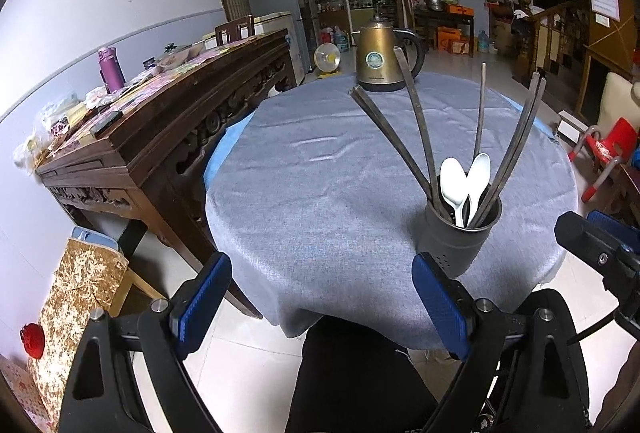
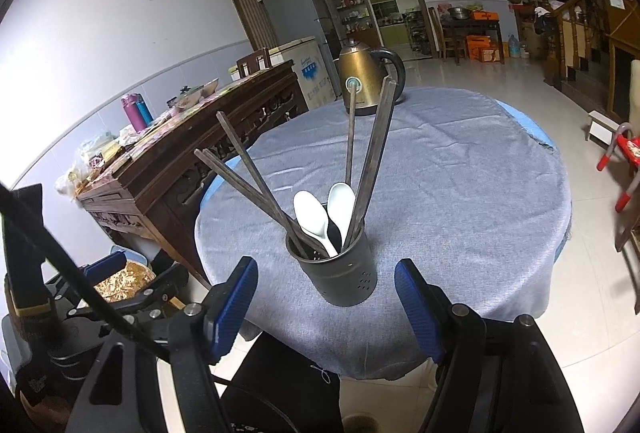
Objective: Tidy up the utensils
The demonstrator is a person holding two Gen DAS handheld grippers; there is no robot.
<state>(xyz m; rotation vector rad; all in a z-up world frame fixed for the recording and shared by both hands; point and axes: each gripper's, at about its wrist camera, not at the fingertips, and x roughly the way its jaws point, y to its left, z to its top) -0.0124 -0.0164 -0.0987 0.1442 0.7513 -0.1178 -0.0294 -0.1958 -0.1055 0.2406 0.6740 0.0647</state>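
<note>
- Left gripper and right gripper: jaws wide apart, empty.
- Utensil holder held chopsticks and two white spoons, kettle at 12 o'clock on the counter.

Dark grey holder, 2 white spoons, grey-blue tablecloth, brass-coloured kettle.

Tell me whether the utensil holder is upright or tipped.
Upright: the utensil holder stands on its base on the tablecloth, with chopsticks and spoons sticking up.
</note>
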